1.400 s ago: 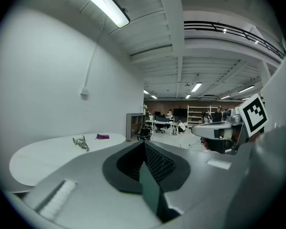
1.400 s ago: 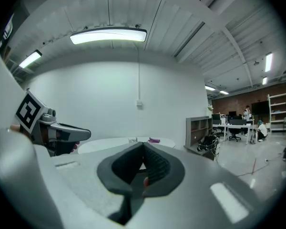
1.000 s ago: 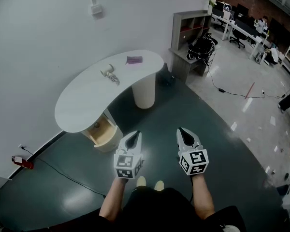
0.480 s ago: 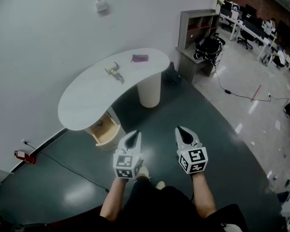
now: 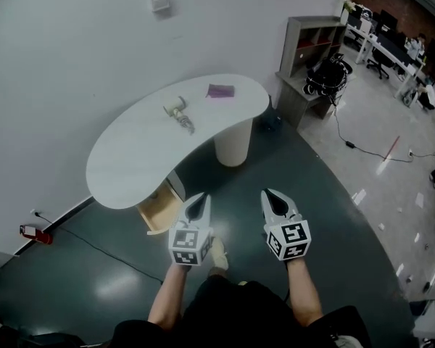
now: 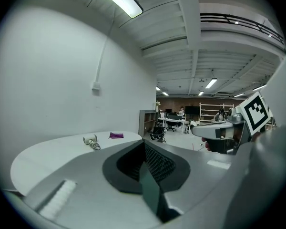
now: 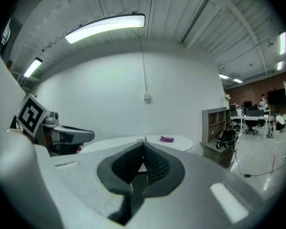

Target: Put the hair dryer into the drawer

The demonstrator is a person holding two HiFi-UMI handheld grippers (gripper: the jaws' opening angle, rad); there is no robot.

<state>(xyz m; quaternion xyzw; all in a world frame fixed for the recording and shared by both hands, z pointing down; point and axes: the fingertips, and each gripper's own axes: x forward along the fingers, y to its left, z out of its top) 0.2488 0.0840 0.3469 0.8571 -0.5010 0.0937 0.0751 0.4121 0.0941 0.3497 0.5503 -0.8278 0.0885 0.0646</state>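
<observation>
Hair dryer (image 5: 178,112) lies on table (image 5: 130,158), drawer (image 5: 162,209) open.

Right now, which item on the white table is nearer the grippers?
The cream-white hair dryer, midway along the white curved table. The small purple item lies farther off, near its rounded end.
</observation>
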